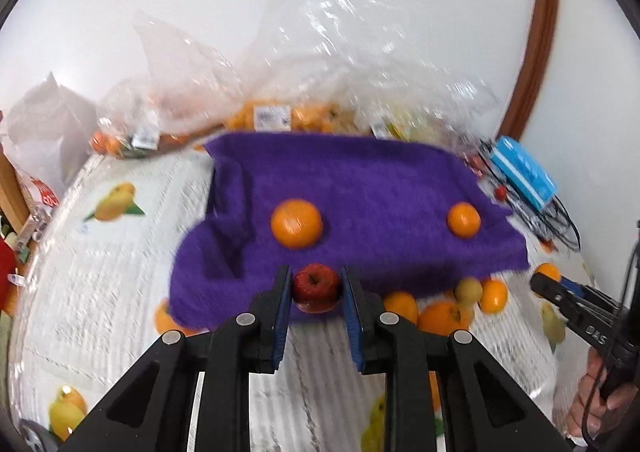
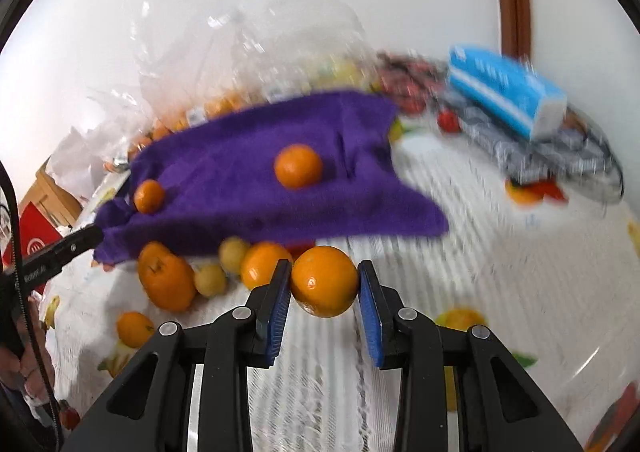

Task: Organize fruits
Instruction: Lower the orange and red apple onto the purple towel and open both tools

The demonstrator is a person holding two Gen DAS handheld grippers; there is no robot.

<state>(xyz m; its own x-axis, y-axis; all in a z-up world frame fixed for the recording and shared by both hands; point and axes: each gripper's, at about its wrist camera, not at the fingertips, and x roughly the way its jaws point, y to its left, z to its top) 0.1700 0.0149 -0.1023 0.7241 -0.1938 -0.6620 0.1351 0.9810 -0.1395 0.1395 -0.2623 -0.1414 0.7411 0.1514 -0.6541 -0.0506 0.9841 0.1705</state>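
Note:
My left gripper (image 1: 317,289) is shut on a small red apple (image 1: 316,286), held just above the near edge of a purple towel (image 1: 360,188). Two oranges lie on that towel, a larger one (image 1: 296,223) in the middle and a smaller one (image 1: 463,220) to the right. My right gripper (image 2: 325,282) is shut on an orange (image 2: 324,281), lifted over the printed tablecloth (image 2: 460,252). To its left, below the purple towel (image 2: 248,188), sits a cluster of oranges (image 2: 166,276) and small yellow fruits (image 2: 211,279). The towel's two oranges show here as well, one (image 2: 298,166) in the middle and one (image 2: 149,196) at the left.
Crumpled clear plastic bags (image 1: 320,64) with more fruit stand behind the towel by the white wall. A blue box (image 1: 524,172) lies on a dark wire rack at the back right. The other gripper (image 1: 576,304) and a hand (image 1: 600,408) show at the right edge. A cardboard box (image 2: 52,188) sits far left.

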